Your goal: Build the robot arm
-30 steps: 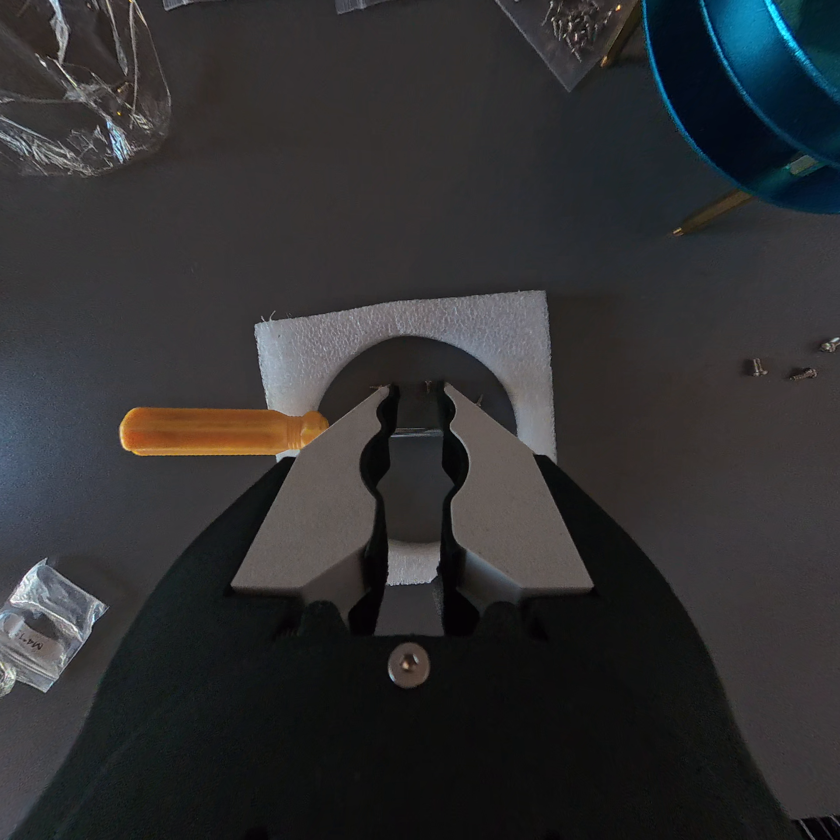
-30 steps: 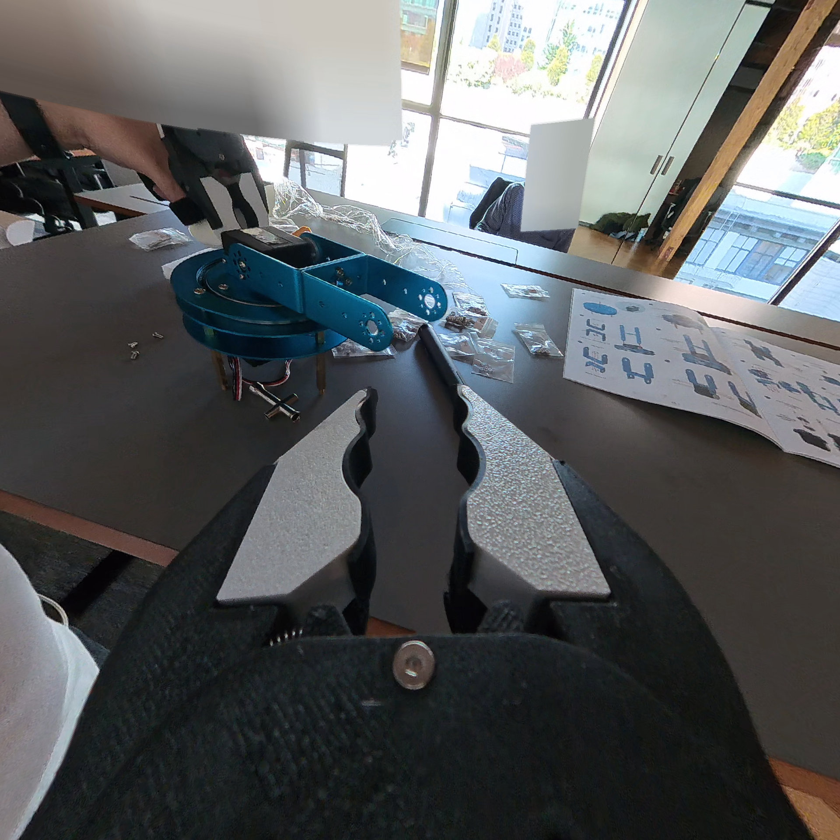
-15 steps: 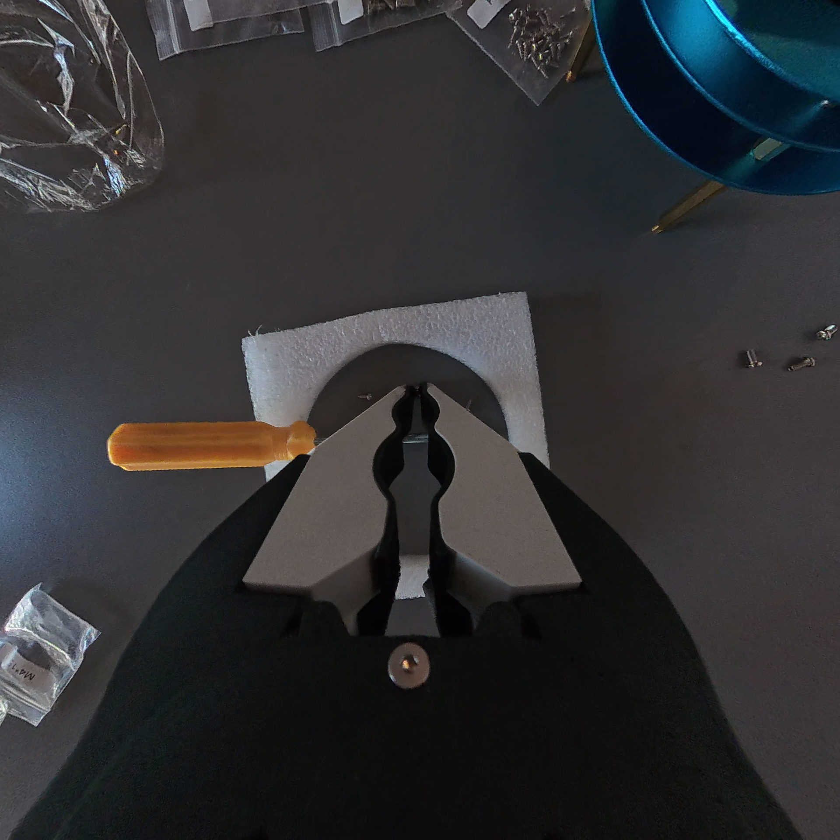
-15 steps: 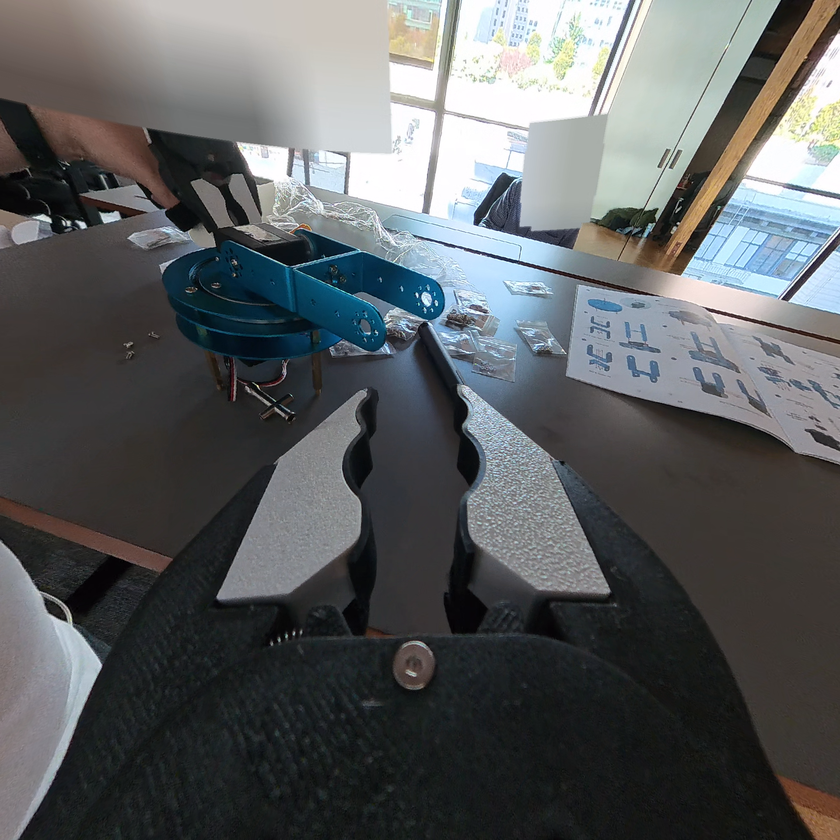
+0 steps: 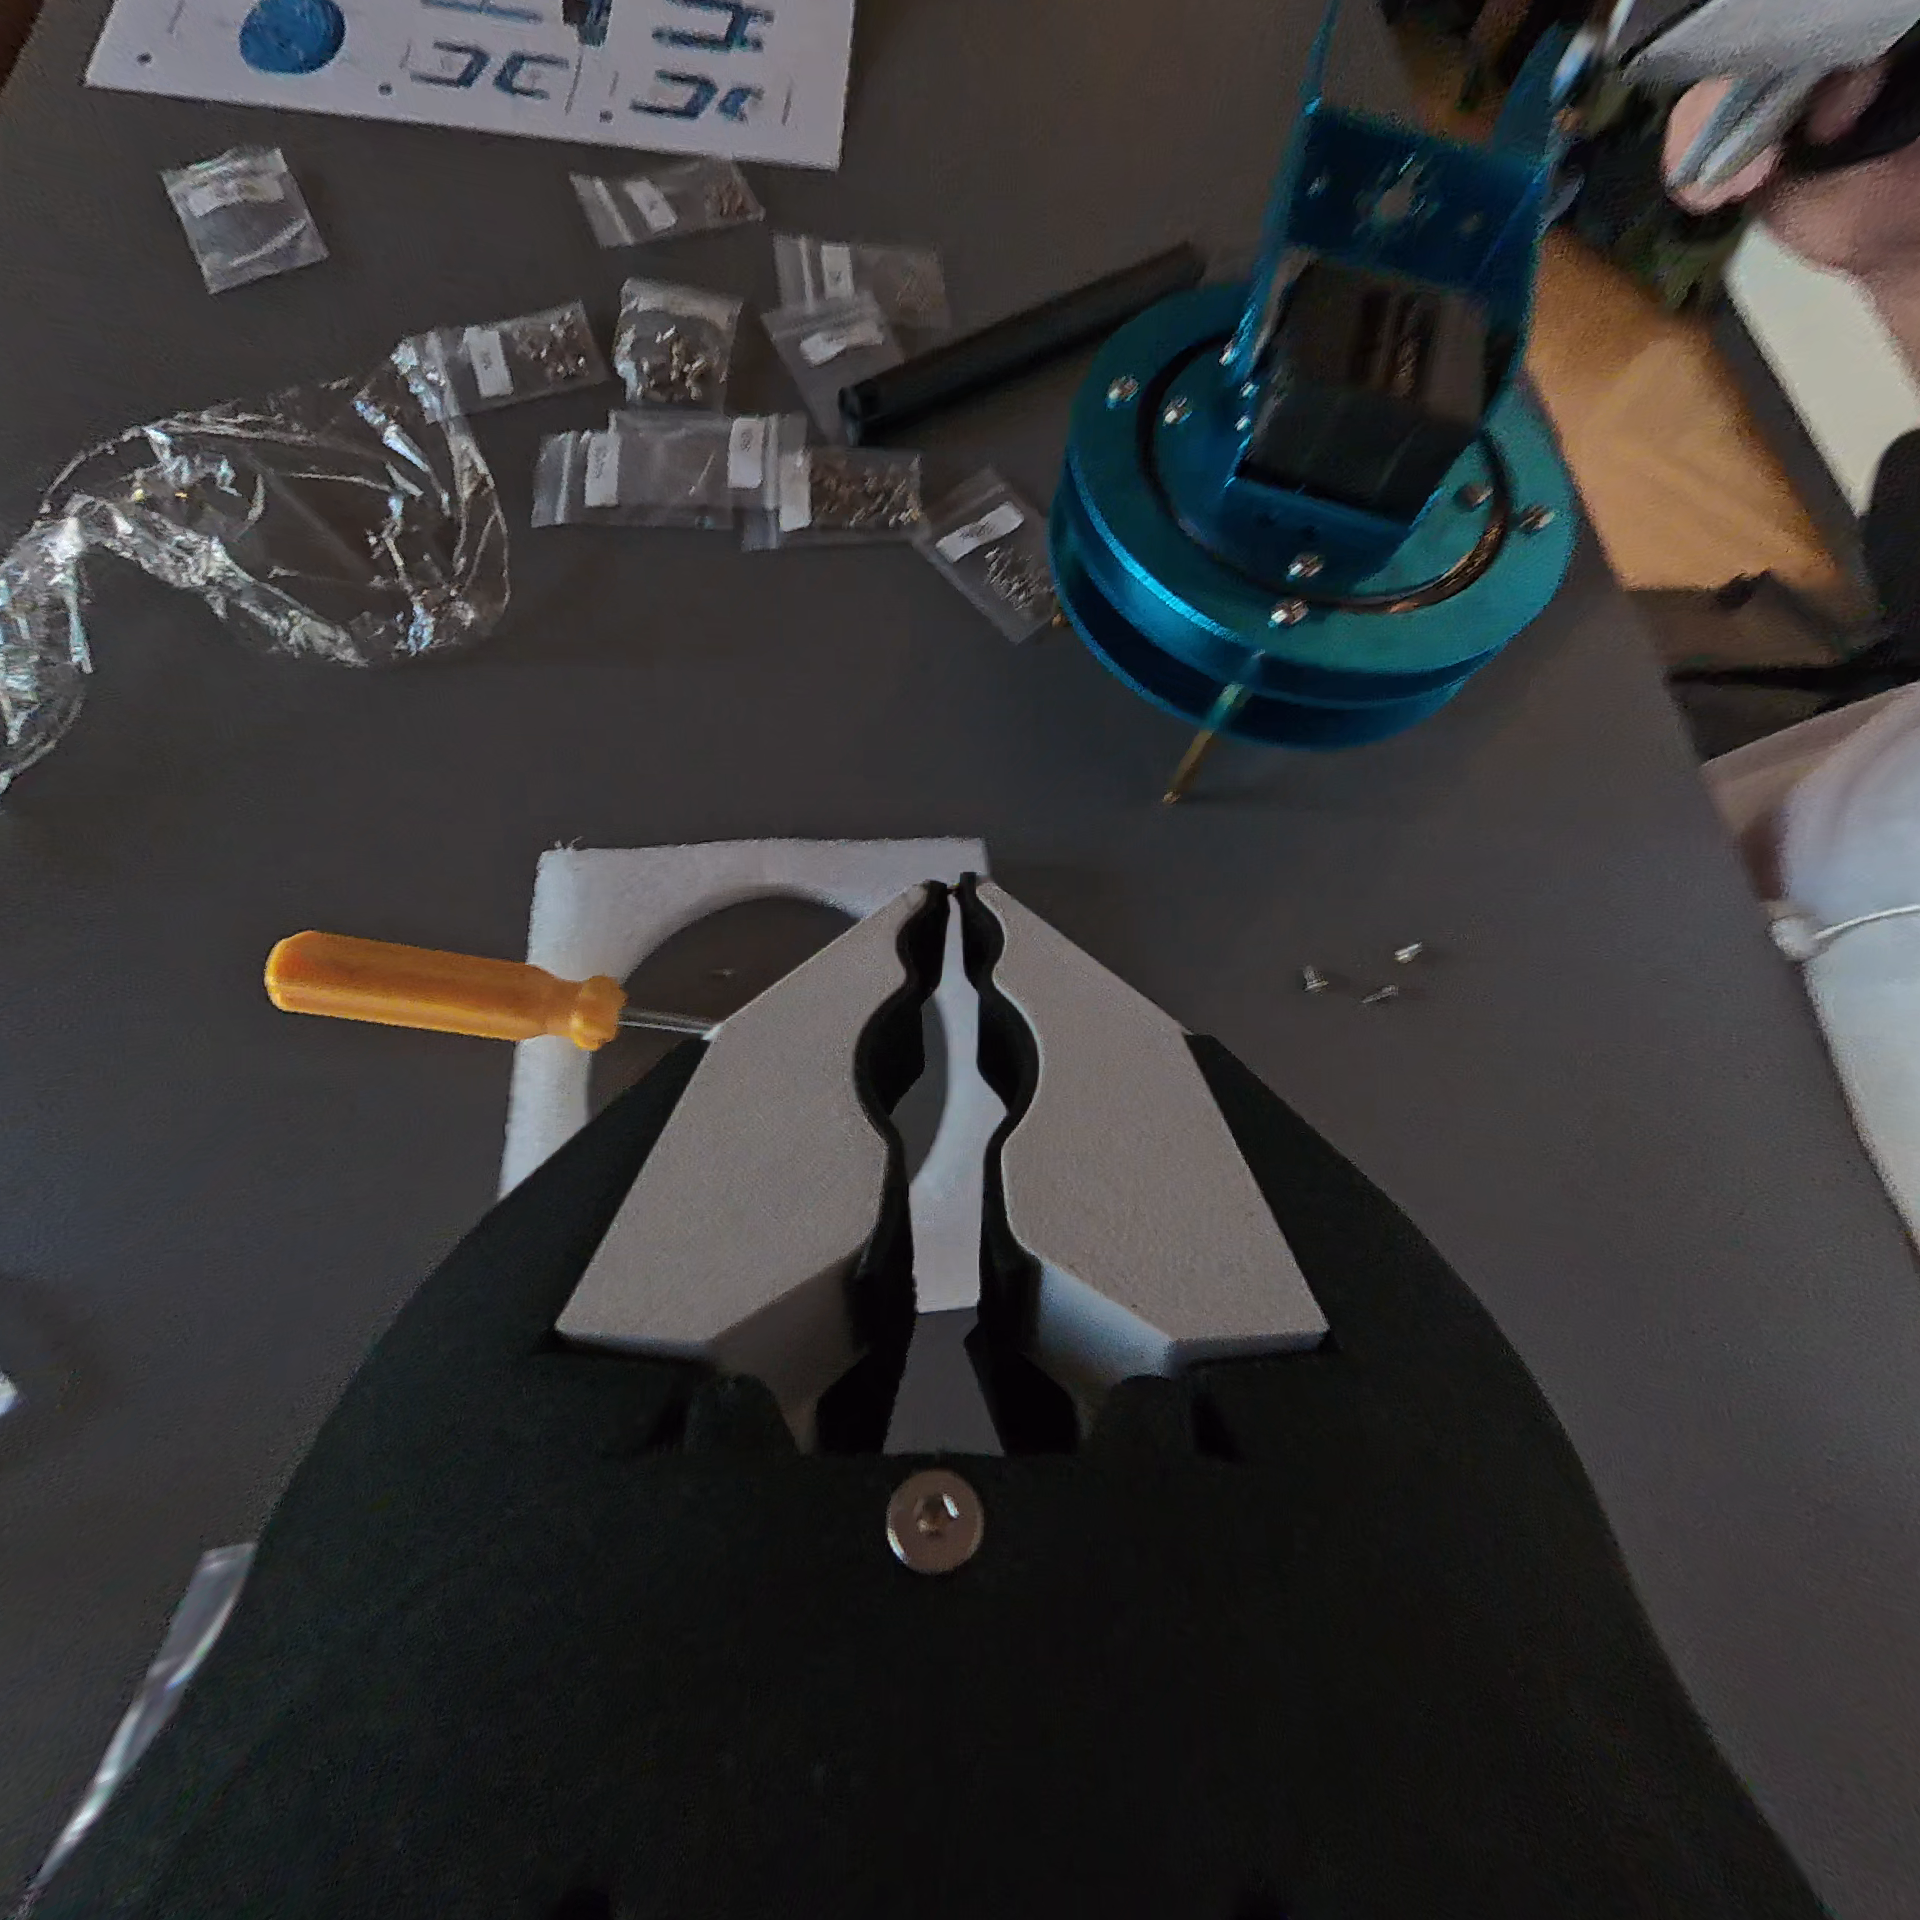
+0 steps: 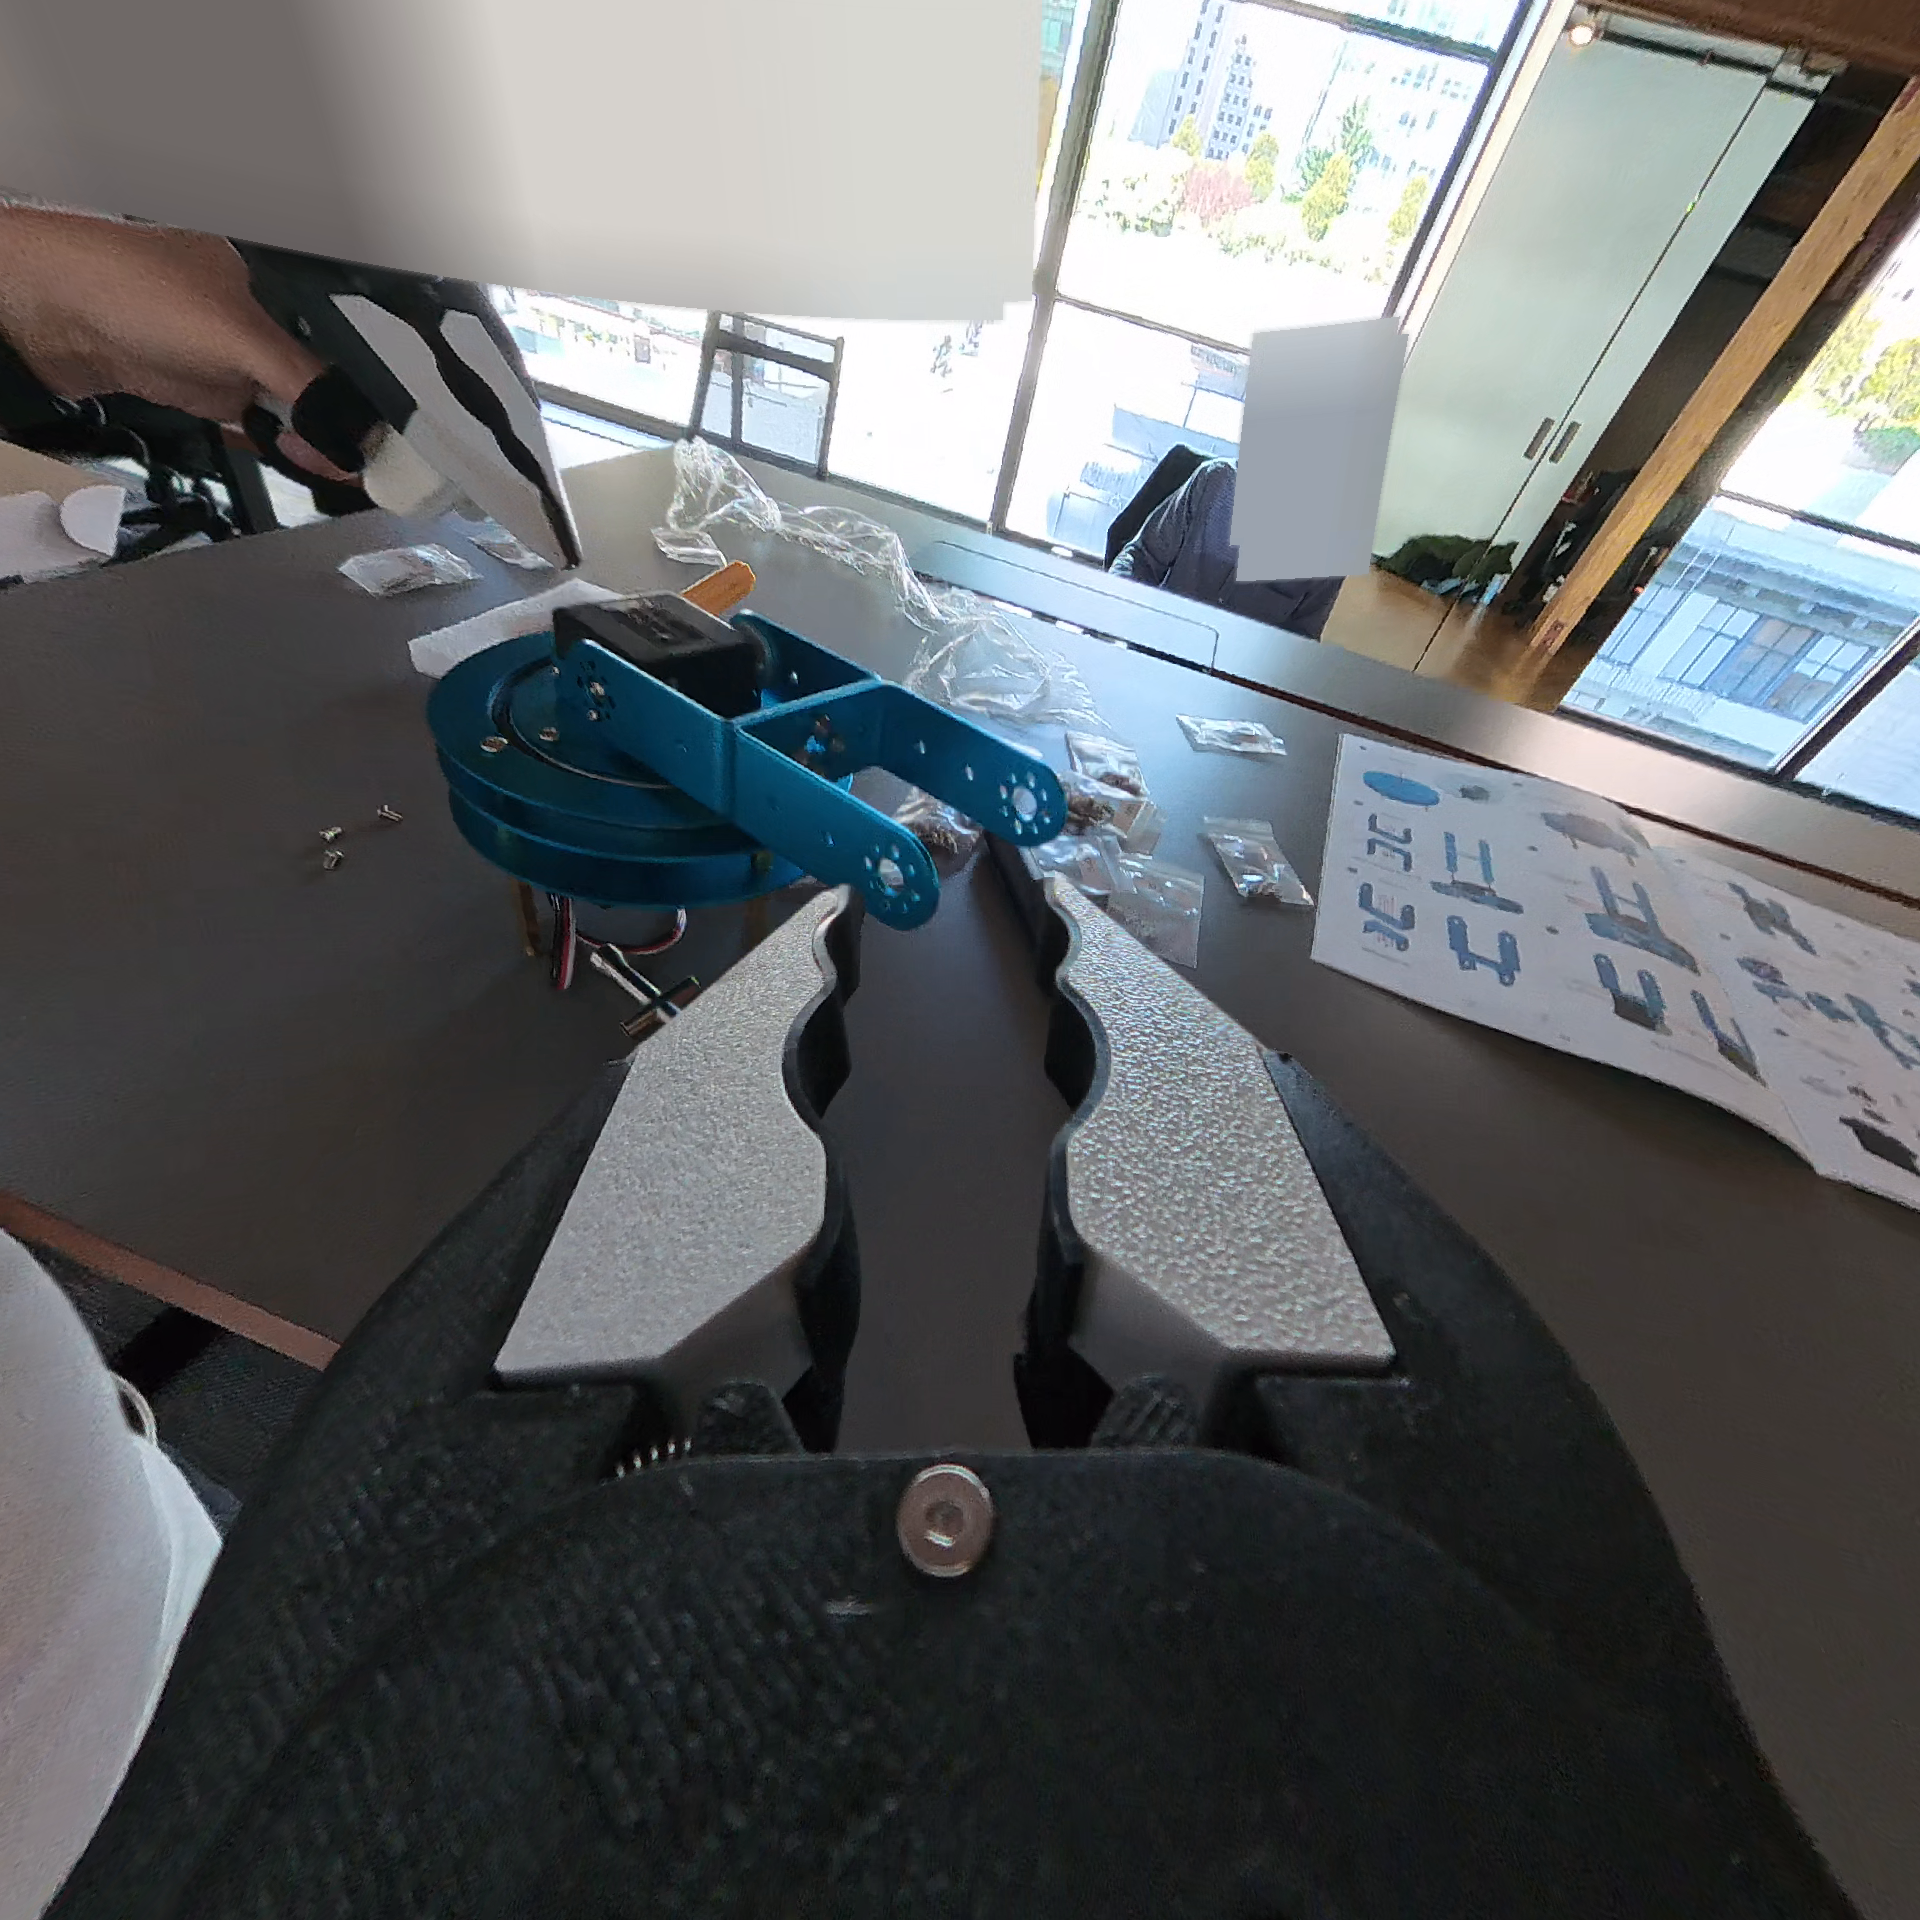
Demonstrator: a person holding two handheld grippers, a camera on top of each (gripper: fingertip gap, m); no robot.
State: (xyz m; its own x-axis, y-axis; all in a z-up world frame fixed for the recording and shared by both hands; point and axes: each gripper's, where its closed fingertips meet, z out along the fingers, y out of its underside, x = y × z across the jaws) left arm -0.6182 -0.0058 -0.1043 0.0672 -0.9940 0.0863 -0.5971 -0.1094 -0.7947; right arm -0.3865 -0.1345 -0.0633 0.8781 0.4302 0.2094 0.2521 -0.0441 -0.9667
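My left gripper (image 5: 951, 888) is shut, its tips together above a white foam square (image 5: 748, 868) with a round cut-out. I cannot tell if anything tiny is pinched. An orange-handled screwdriver (image 5: 447, 987) lies across the foam's left edge. A blue round base with a black servo and blue bracket (image 5: 1320, 582) stands at the upper right. My right gripper (image 6: 940, 904) is open and empty, its left fingertip just below the blue bracket's end (image 6: 894, 873). The left gripper (image 6: 551, 540) also shows raised above the table behind the base (image 6: 644, 769).
Several small bags of screws (image 5: 675, 353), crumpled clear wrap (image 5: 260, 520) and a black tube (image 5: 1018, 343) lie beyond the foam. Three loose screws (image 5: 1351, 977) lie to the right. A printed sheet (image 6: 1610, 914) lies right of the base. A cross wrench (image 6: 655, 1003) lies under it. The left gripper's tips are roughly 30 centimetres from the right gripper's. To the white foam square (image 5: 748, 868): left tips about 8 centimetres, right tips about 30 centimetres.
My left gripper has shut from open and lifted away from the foam, so more of the table shows. My right gripper has moved closer to the blue bracket.
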